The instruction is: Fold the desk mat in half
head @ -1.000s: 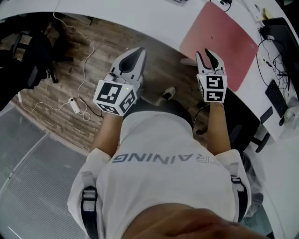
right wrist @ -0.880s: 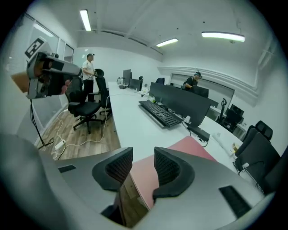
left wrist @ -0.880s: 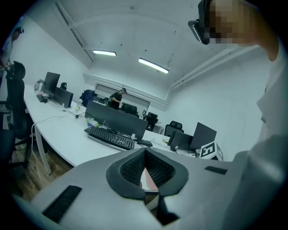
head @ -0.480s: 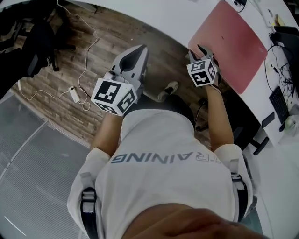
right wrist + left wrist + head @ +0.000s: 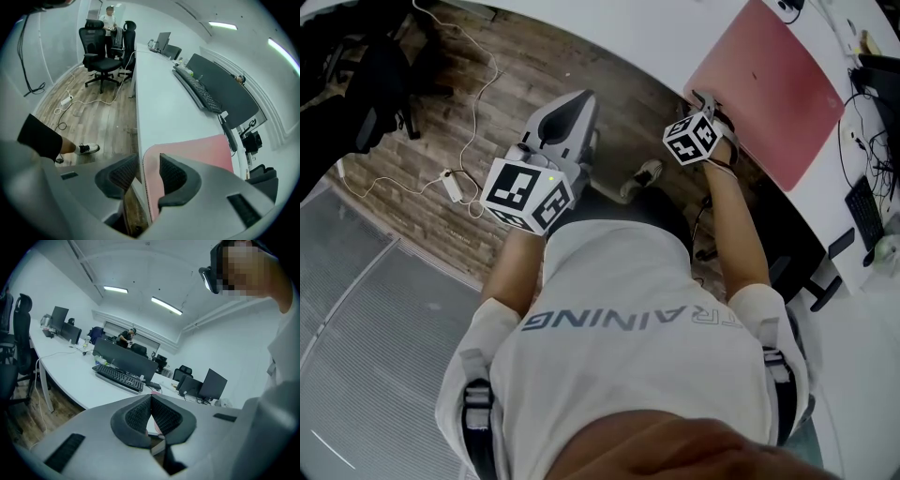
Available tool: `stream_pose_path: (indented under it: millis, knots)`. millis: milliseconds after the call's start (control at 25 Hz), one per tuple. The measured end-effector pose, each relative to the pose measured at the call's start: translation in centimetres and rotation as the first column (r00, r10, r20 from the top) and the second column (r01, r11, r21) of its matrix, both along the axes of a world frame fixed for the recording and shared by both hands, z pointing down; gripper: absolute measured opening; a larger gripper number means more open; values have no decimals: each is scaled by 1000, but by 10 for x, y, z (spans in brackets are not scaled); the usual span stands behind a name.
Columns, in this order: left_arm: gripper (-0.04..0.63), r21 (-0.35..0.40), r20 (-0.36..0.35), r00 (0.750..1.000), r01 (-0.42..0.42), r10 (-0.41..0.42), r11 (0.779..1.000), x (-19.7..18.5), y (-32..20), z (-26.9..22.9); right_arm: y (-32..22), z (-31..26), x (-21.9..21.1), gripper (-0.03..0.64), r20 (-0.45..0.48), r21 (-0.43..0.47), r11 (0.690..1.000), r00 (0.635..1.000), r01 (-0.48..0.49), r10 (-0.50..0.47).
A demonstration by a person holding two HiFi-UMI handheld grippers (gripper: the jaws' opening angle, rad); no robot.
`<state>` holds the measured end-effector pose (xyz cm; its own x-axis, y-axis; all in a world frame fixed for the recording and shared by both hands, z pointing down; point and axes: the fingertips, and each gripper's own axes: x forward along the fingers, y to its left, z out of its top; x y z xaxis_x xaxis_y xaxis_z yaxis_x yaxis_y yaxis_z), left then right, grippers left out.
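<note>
White desk point(image 5: 656, 37) arcs from 12 to 3 o'clock in head view, pink desk mat point(image 5: 778, 84) flat on it at 1 o'clock, right gripper point(image 5: 704, 97) at its near corner, jaws just opened wide, corner in the gap unpinched, left gripper point(image 5: 575, 99) at 11 o'clock over floor point(image 5: 478, 131), jaws pressed together, empty.

Wood-plank floor point(image 5: 487, 112) underfoot, a long white desk point(image 5: 159, 93) curving away. Black office chairs point(image 5: 99, 47) stand beyond; strip lights point(image 5: 166, 305) glow overhead.
</note>
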<state>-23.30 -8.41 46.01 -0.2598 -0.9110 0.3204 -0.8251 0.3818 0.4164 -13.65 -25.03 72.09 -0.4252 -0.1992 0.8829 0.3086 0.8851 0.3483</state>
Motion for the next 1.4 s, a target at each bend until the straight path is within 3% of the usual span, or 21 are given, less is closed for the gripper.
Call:
stream_pose_path:
  millis: [240,440,520,800,1040,1200,1320,1400]
  knots:
    - [28,-6,-18,1000,2,-2,1000,-1,1,7,-4,5,-1,138,-12,28,999,999,33,-33]
    - [28,-9,-16,1000,-6,6,1000,2,-2,6,-3,-1,3,99,-30,-120,992,999,32,-36]
    - [28,-9,-14,1000,-8,8,1000,2,-2,5,-3,-9,3,55,-9,-144,989,1000,18,-19]
    - [28,-15,-9,1000,-29,29,999,10,-10,3,-5,-11,2,41,27,-28,999,1000,17,-16]
    - [28,-30,30,998,-55,56,998,14,-14,-2,-10,-25,1,34,127,-89,990,985,-109,120]
    - [28,-31,55,995,-82,83,996,17,-19,-9,-17,-53,2,34,216,-82,989,966,-126,141]
    - [28,-24,65,991,-115,116,993,22,-30,-14,-28,-75,7,34,296,-139,972,929,-187,221]
    - [28,-18,69,988,-136,137,991,27,-37,-18,-37,-89,12,34,344,-218,945,887,-242,306]
